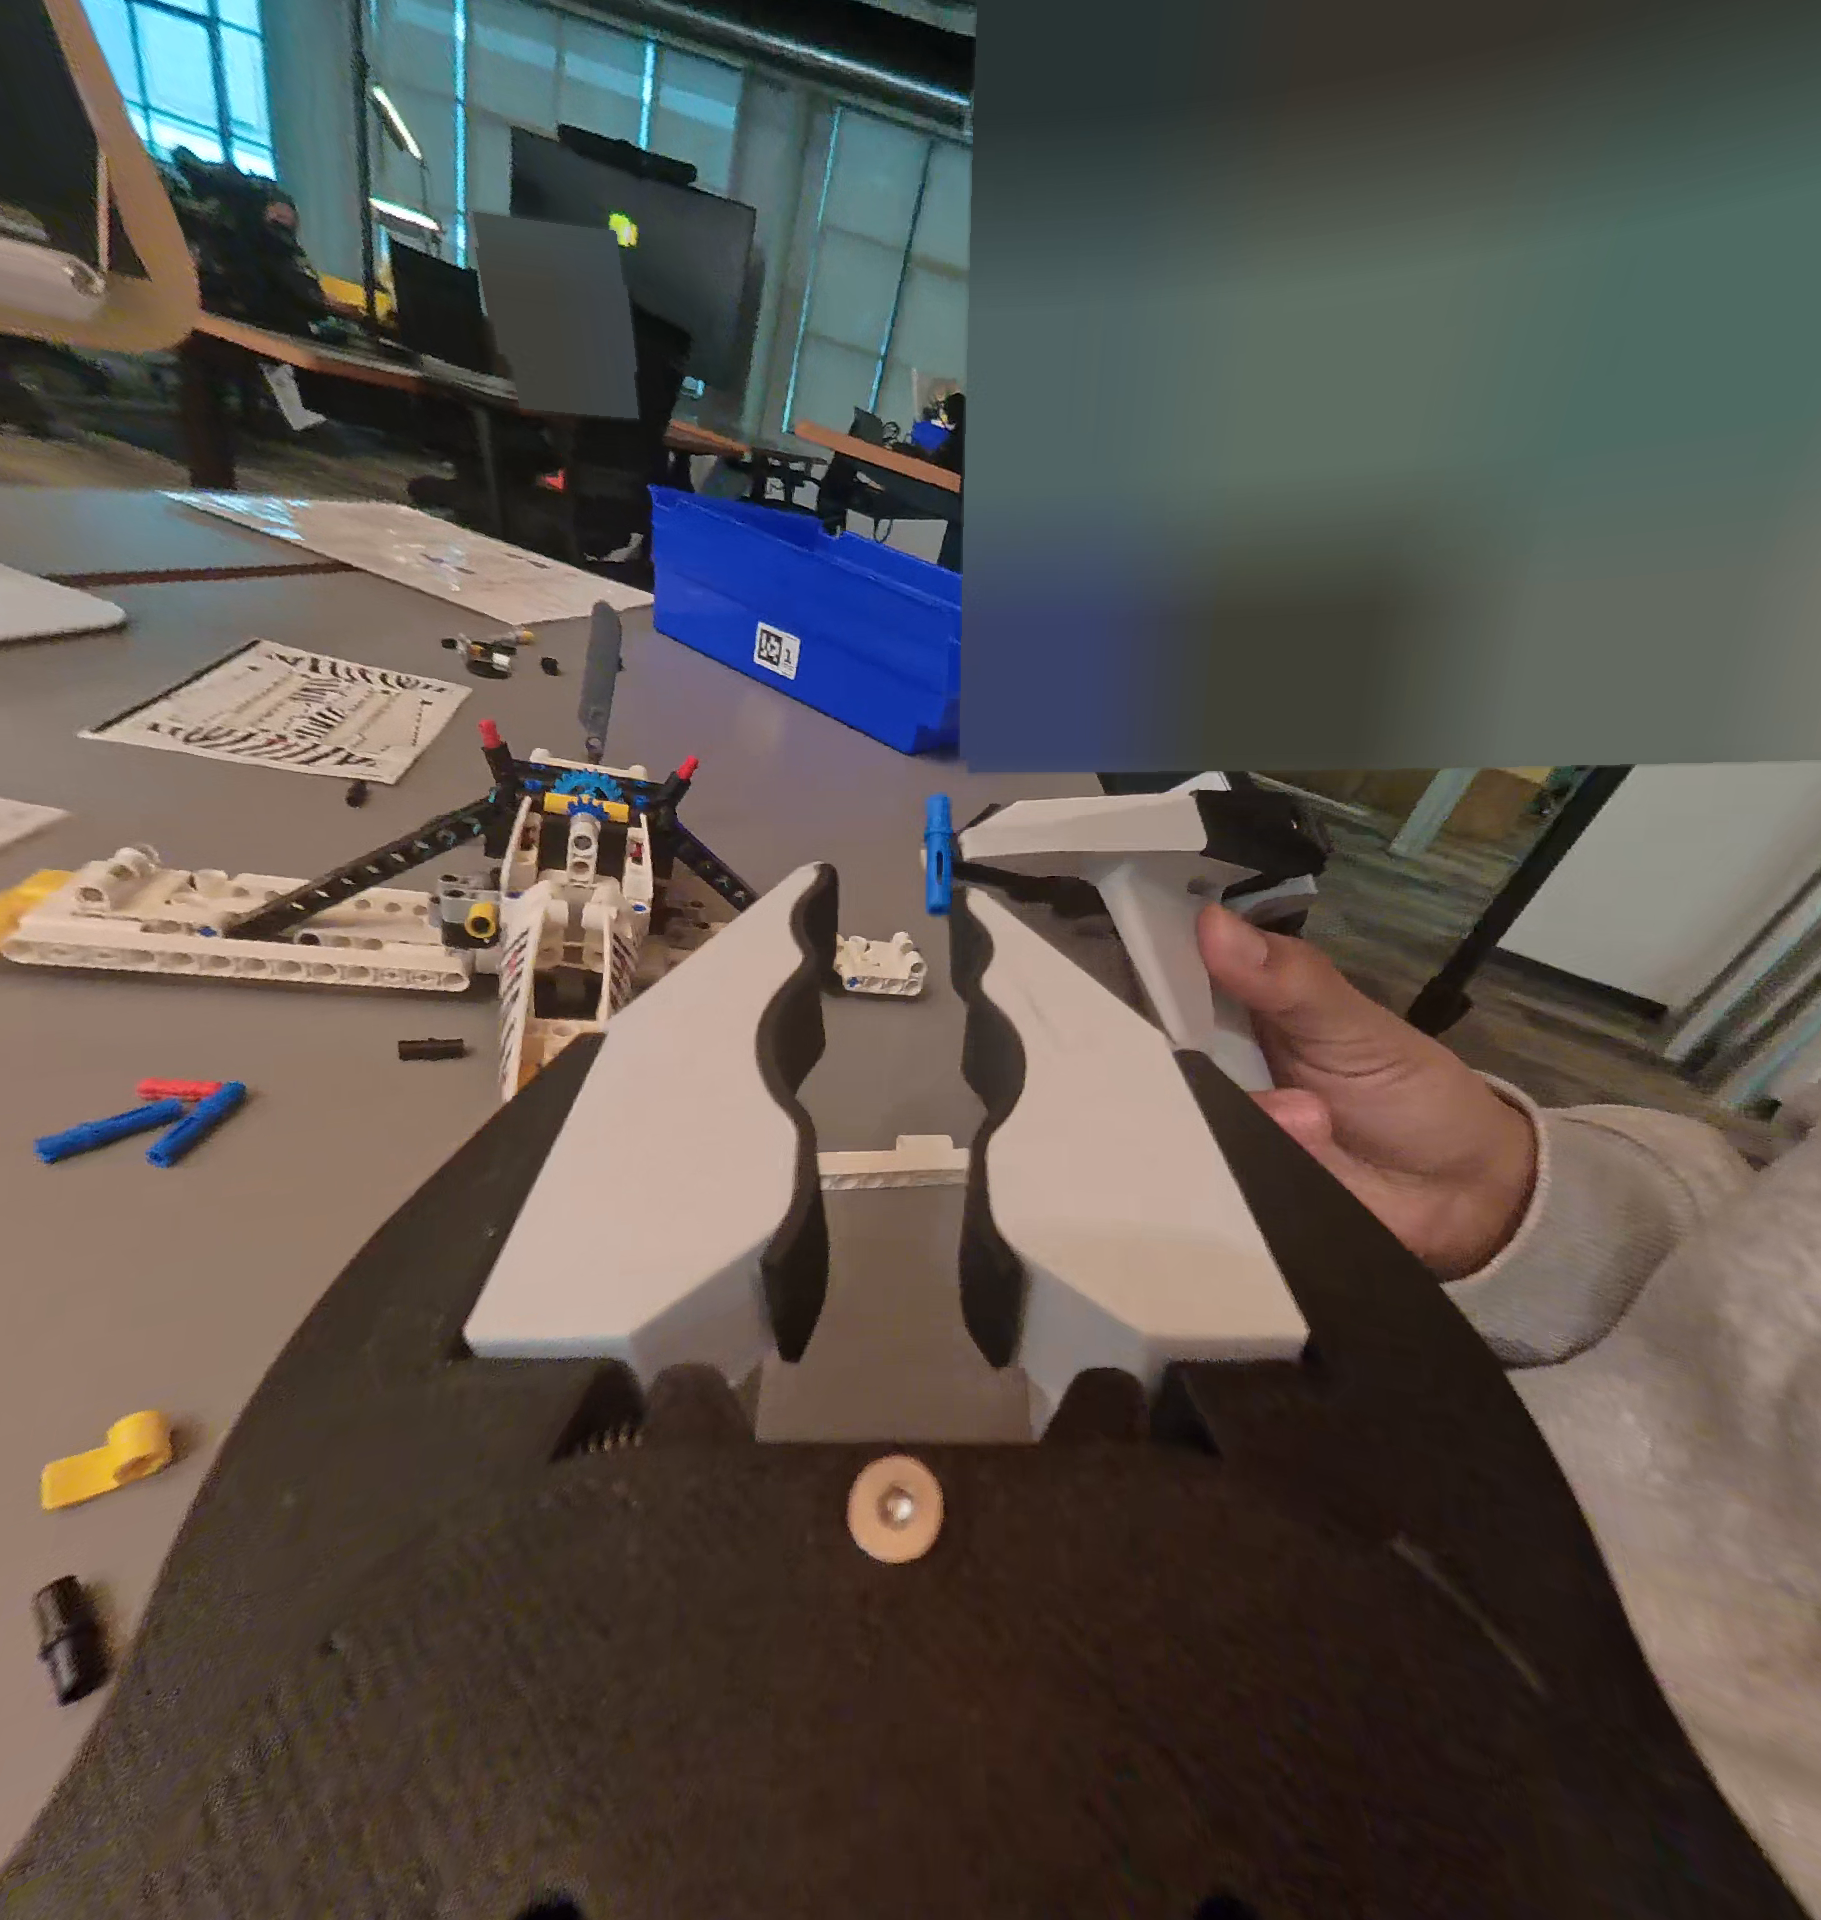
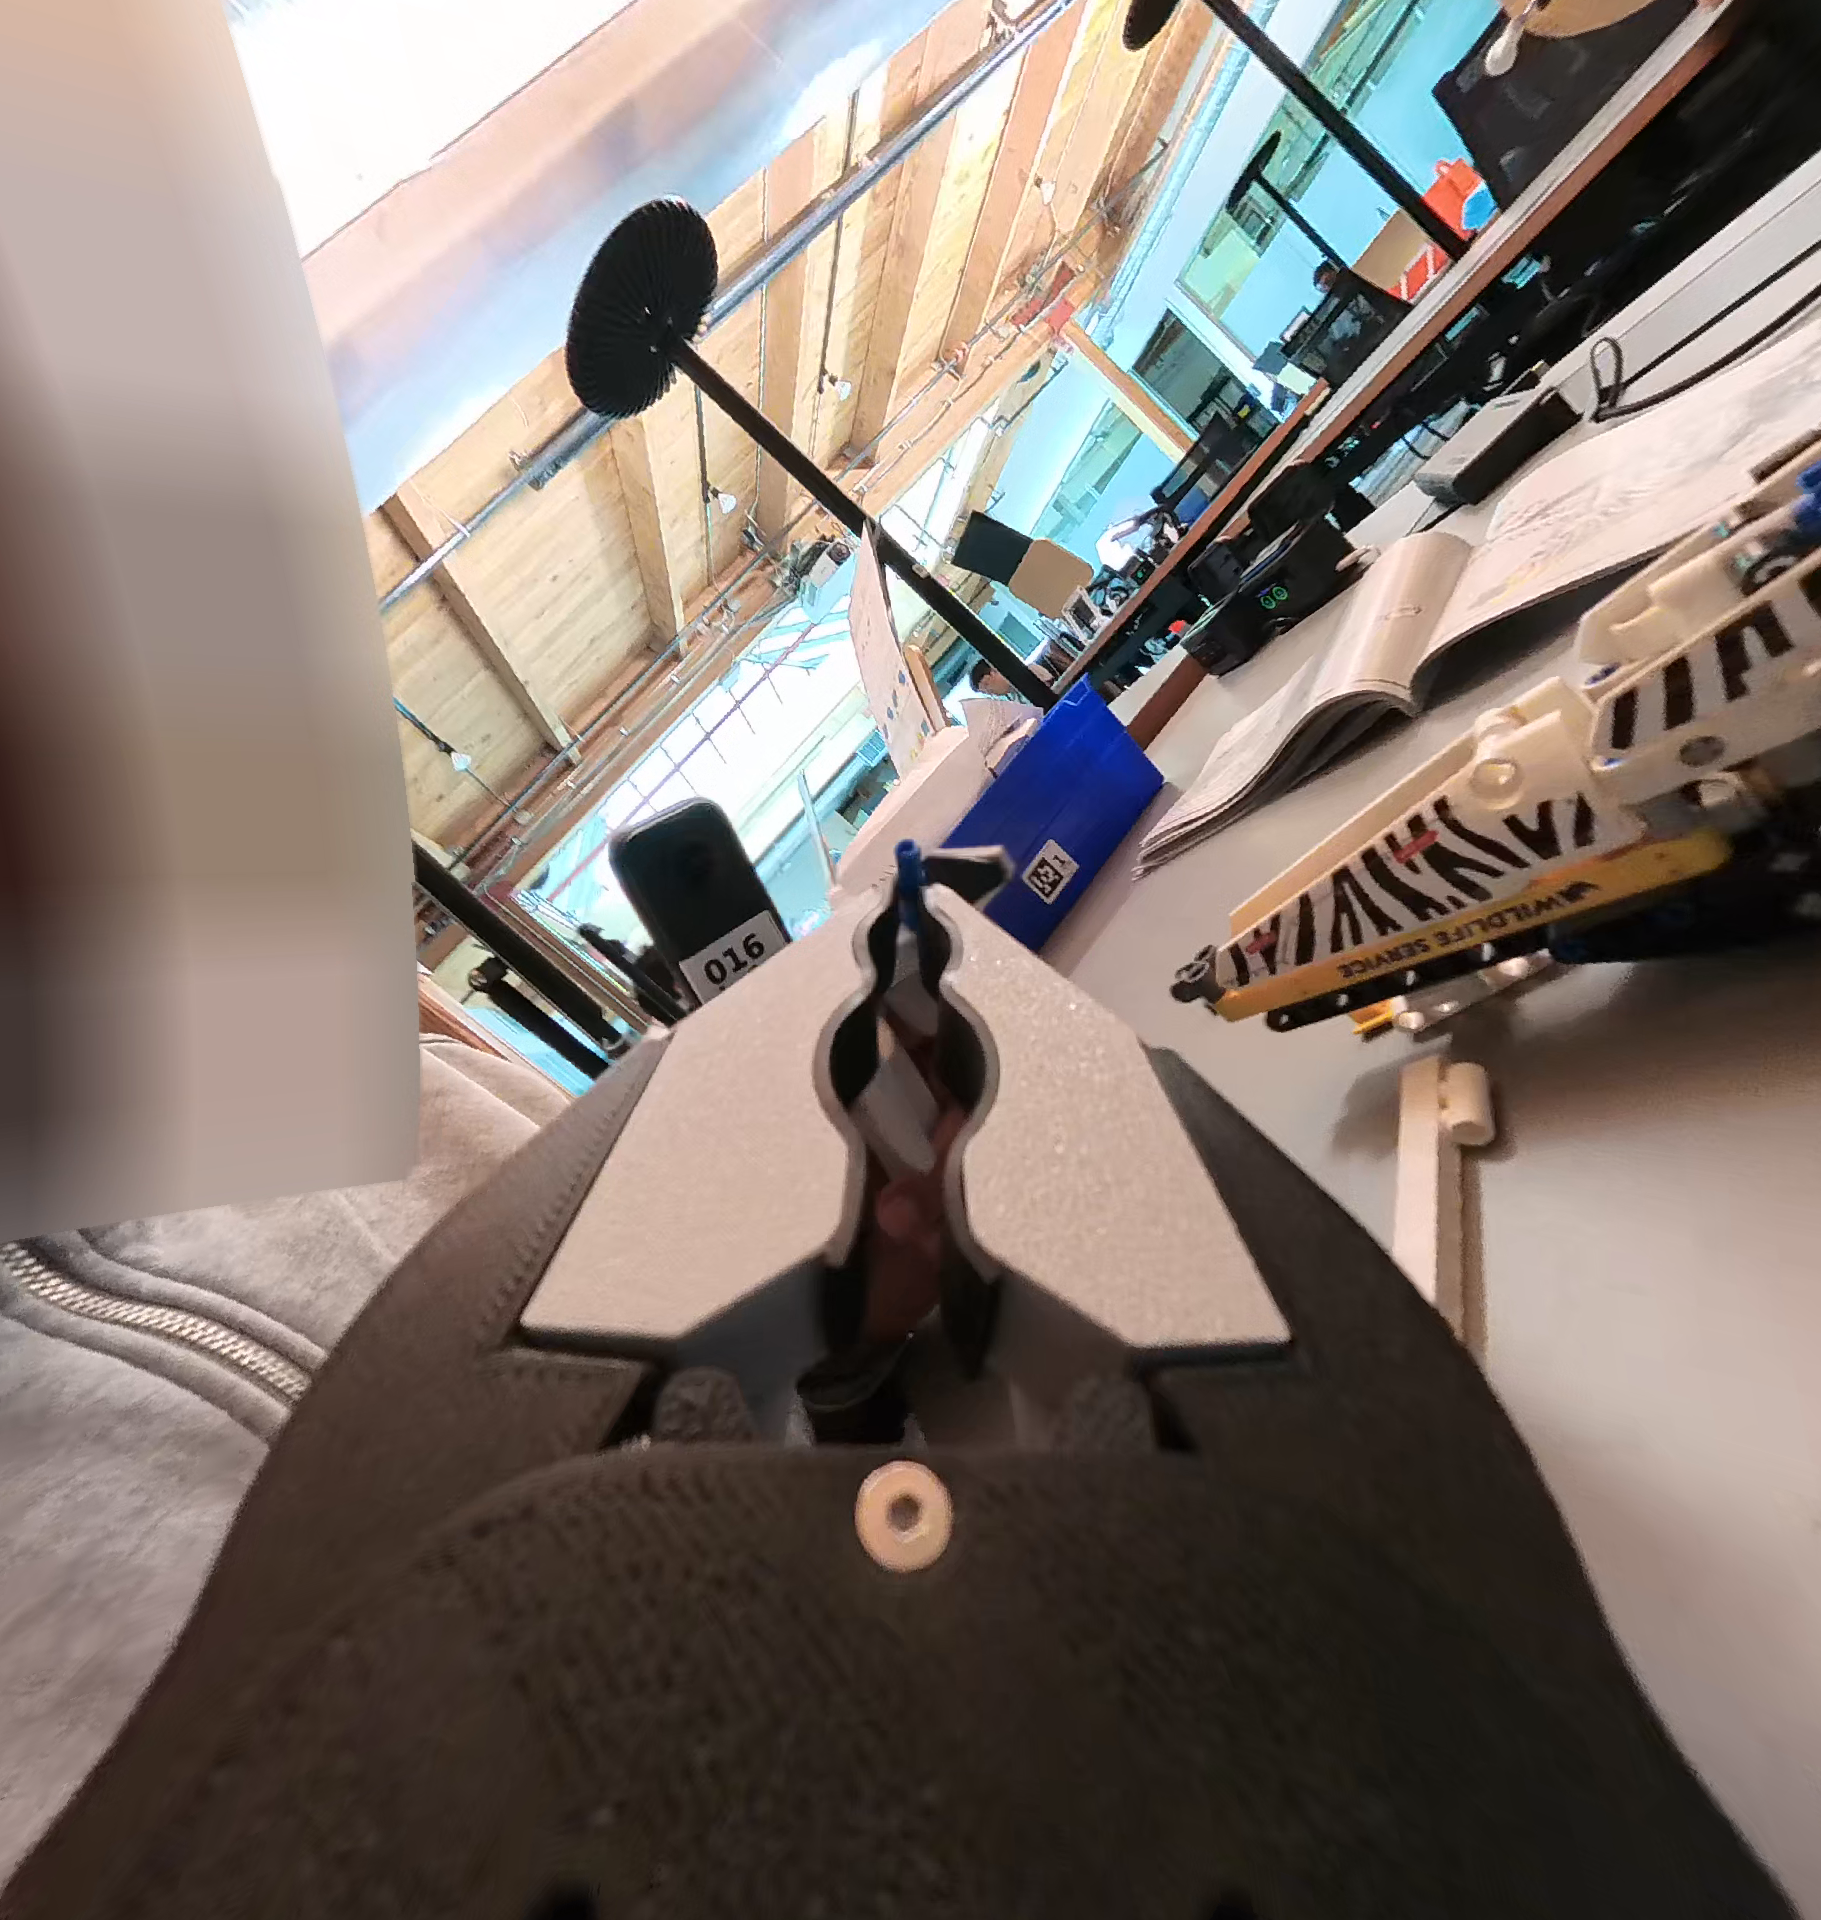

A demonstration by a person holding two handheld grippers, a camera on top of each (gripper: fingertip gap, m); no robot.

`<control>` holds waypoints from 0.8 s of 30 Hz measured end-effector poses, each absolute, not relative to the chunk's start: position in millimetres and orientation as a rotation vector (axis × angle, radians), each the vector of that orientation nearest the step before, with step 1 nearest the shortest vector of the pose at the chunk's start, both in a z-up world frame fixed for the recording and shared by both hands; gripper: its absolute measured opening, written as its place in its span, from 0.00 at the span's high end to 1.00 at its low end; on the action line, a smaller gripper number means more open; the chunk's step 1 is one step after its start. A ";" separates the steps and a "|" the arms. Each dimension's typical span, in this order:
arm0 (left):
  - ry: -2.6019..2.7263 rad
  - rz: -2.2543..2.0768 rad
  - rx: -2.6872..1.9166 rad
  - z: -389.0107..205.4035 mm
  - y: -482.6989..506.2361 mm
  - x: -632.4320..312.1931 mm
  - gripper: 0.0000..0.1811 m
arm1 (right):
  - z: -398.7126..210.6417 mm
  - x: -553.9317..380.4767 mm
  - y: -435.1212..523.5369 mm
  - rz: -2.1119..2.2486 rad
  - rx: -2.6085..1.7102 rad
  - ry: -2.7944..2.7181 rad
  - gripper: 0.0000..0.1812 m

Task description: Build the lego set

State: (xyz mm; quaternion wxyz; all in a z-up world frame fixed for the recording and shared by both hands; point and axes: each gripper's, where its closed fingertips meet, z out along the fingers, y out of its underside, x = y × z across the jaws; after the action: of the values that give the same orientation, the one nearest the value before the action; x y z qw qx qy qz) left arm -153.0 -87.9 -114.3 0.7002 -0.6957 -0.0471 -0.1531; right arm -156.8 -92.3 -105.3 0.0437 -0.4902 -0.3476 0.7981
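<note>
At the centre of the left wrist view, the left gripper [image 1: 890,935] hovers over the grey tabletop [image 1: 262,1299] with its white, wavy-edged fingers spread apart and nothing between them. Just right of its tips, the right gripper [image 1: 947,852], held by a hand [image 1: 1373,1101], pinches a small blue plastic lego pin [image 1: 937,852], its jaws closed on it in the right wrist view [image 2: 911,883]. The half-built white, zebra-striped lego model [image 1: 563,894] lies in the middle left, loose blue pins [image 1: 142,1127] lower left.
</note>
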 end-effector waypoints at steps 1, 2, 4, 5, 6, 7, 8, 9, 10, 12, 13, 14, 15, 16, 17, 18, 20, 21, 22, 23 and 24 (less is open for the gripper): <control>-0.110 -0.324 -1.546 -113.4 -89.0 -155.0 0.94 | -104.4 -155.2 -91.8 2.453 -1.495 -1.056 1.00; -0.110 -0.321 -1.540 -112.3 -89.9 -155.8 0.95 | -103.6 -153.6 -91.5 2.465 -1.493 -1.051 1.00; -0.064 -0.392 -1.514 -107.4 -91.2 -145.0 0.96 | -106.6 -152.7 -91.0 2.446 -1.513 -1.061 1.00; -0.042 -0.421 -1.517 -108.0 -90.3 -139.2 0.96 | -108.7 -152.4 -91.6 2.429 -1.520 -1.077 1.00; -0.025 -0.433 -1.533 -110.3 -89.1 -135.3 0.96 | -109.9 -151.6 -92.4 2.418 -1.523 -1.093 1.00; -0.023 -0.422 -1.545 -112.1 -88.4 -135.3 0.96 | -110.8 -150.9 -92.0 2.407 -1.527 -1.099 1.00; -0.022 -0.403 -1.554 -113.2 -88.6 -136.9 0.99 | -111.8 -150.0 -90.2 2.392 -1.532 -1.103 1.00; -0.037 -0.377 -1.559 -113.7 -89.0 -141.1 1.00 | -113.5 -149.0 -86.5 2.358 -1.543 -1.104 1.00; -0.058 -0.357 -1.553 -113.1 -89.9 -146.2 1.00 | -114.8 -147.2 -80.9 2.317 -1.552 -1.104 1.00; -0.099 -0.352 -1.540 -111.9 -93.0 -155.1 1.00 | -113.8 -140.9 -67.1 2.241 -1.553 -1.099 1.00; -0.120 -0.352 -1.535 -111.8 -94.6 -159.6 1.00 | -112.3 -136.4 -60.1 2.205 -1.548 -1.100 1.00; -0.138 -0.362 -1.525 -111.0 -96.2 -163.1 1.00 | -111.4 -131.4 -53.1 2.162 -1.543 -1.107 1.00; -0.152 -0.379 -1.510 -109.7 -97.2 -165.0 1.00 | -112.2 -126.5 -45.9 2.104 -1.545 -1.120 1.00; -0.160 -0.399 -1.499 -108.8 -97.3 -165.5 1.00 | -115.7 -122.1 -38.4 2.027 -1.558 -1.141 1.00; -0.163 -0.416 -1.499 -109.3 -96.7 -165.0 1.00 | -122.6 -118.1 -30.8 1.930 -1.585 -1.173 1.00; -0.160 -0.429 -1.505 -110.6 -95.8 -163.7 0.99 | -132.5 -113.7 -22.9 1.812 -1.623 -1.215 1.00; -0.145 -0.437 -1.518 -112.5 -93.9 -160.3 0.98 | -153.3 -102.8 -5.4 1.551 -1.689 -1.289 1.00; -0.140 -0.433 -1.527 -113.7 -93.0 -159.2 0.98 | -161.1 -96.3 0.3 1.449 -1.700 -1.329 1.00; -0.133 -0.430 -1.536 -115.0 -92.1 -157.9 0.98 | -168.1 -89.9 3.8 1.365 -1.706 -1.372 0.99; -0.127 -0.431 -1.544 -116.1 -91.1 -156.5 0.98 | -174.7 -84.0 6.6 1.289 -1.708 -1.416 0.97; -0.122 -0.437 -1.551 -117.2 -90.1 -154.8 0.97 | -181.3 -78.8 9.2 1.217 -1.708 -1.456 0.95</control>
State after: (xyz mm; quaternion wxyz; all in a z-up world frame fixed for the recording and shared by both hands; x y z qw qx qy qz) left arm -154.8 -90.1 -117.2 0.6909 -0.6939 -0.0544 -0.1954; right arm -78.8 9.2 -181.3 0.2902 -0.6403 -0.5456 0.4561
